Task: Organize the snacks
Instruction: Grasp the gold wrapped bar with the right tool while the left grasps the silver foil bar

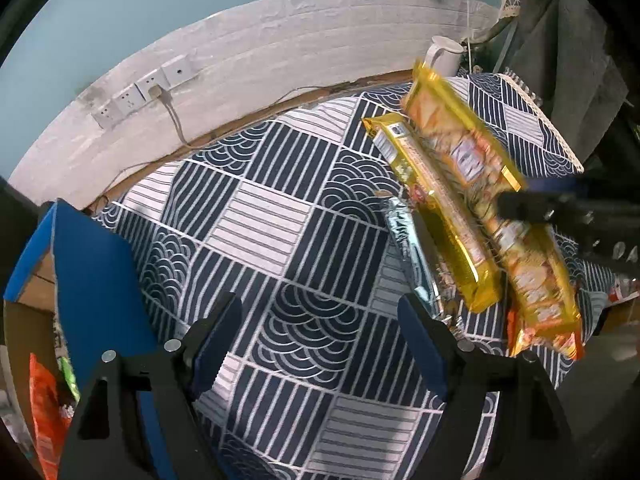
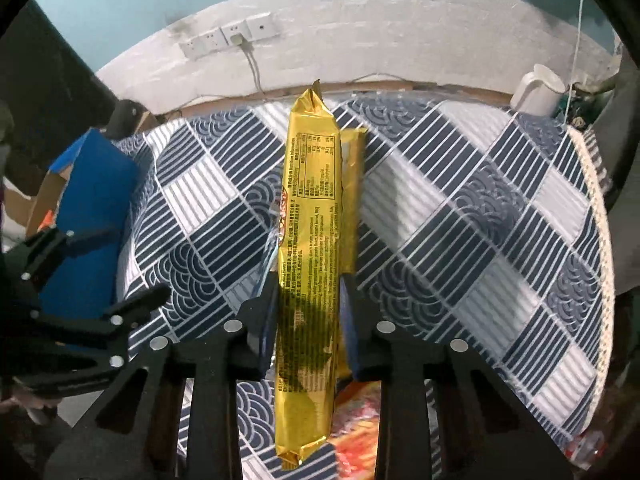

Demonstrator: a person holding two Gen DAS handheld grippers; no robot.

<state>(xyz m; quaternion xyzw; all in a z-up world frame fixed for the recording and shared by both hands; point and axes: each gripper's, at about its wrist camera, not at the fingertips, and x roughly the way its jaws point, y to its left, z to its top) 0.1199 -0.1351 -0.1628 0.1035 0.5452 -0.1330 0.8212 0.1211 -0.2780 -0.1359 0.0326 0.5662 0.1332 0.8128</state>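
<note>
White brick wall (image 2: 360, 32) with a blue band above it runs behind the counter (image 1: 280, 216), which is covered by a cloth of navy and white squares, some striped, some with wave arcs. Four wall sockets (image 2: 228, 38) sit in a row on the brick, one with a plug and cord hanging down. One white mug (image 2: 538, 90) stands at the far right edge of the counter. At the left edge stands one blue cardboard box (image 1: 92, 280) with its flap raised; orange and green wrappers show inside it in the left wrist view. The right gripper (image 2: 308, 312) has its jaws clamped on one long gold snack pack (image 2: 310, 240), held lengthwise along the fingers and lifted above the cloth, its printed back panel facing the camera. A second gold snack pack (image 1: 432, 208) lies on the cloth just beside and under the held one. Next to it lies one silver snack pack (image 1: 412, 256), and an orange wrapper (image 2: 356, 412) shows below the held pack, so four packs can be counted outside the box. The left gripper (image 1: 320, 328) hovers over bare cloth with its jaws wide apart and nothing between them, near the silver pack's end.
</note>
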